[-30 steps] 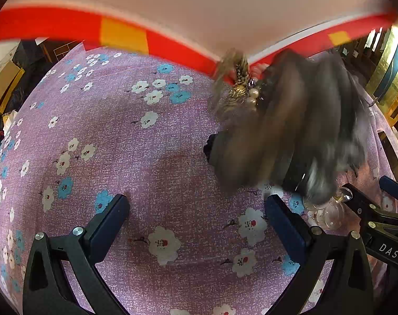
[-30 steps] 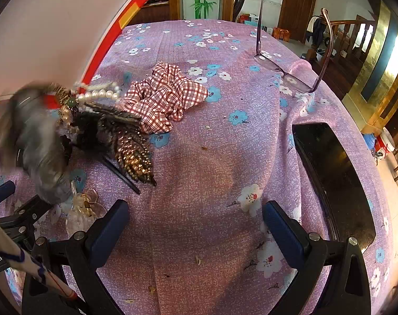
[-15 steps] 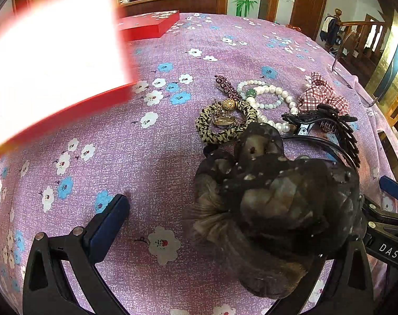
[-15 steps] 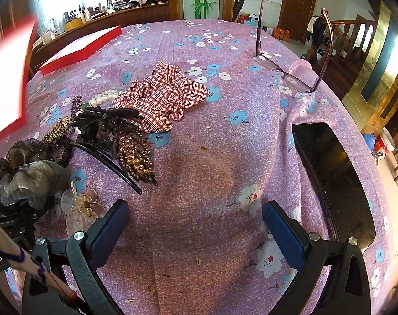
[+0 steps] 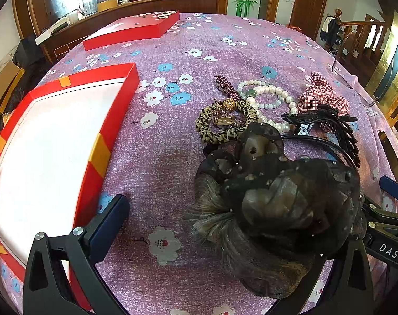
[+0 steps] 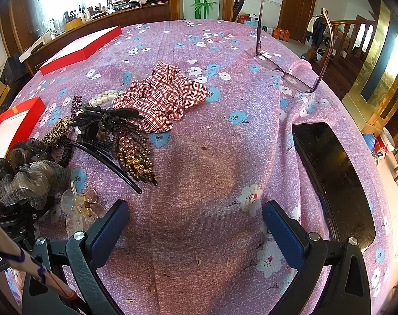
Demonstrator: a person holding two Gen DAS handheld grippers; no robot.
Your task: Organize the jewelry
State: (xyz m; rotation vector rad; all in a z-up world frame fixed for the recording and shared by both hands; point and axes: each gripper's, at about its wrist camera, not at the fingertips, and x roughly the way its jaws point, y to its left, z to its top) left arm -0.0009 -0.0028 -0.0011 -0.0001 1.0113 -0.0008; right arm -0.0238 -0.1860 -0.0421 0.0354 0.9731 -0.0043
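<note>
A pile of jewelry lies on the purple flowered cloth: a dark gauze scrunchie (image 5: pixel 275 207), a leopard hair tie (image 5: pixel 222 126), pearl bracelets (image 5: pixel 272 97), a plaid scrunchie (image 6: pixel 159 97), a beaded black claw clip (image 6: pixel 130 147) and a clear flower clip (image 6: pixel 78 207). An open red box with a white inside (image 5: pixel 44 152) lies at the left. My left gripper (image 5: pixel 220 223) is open; the dark scrunchie lies over its right finger and hides it. My right gripper (image 6: pixel 196 225) is open and empty over bare cloth, right of the pile.
A red box lid (image 5: pixel 133 29) lies far back on the table. Glasses (image 6: pixel 291 71) stand at the back right and a black phone (image 6: pixel 330 176) lies at the right edge. A wooden counter stands behind the table.
The red box, held up close to the left camera a second ago, now lies flat at the left. The dark scrunchie has dropped onto the cloth by my left gripper. The right gripper has not moved.
</note>
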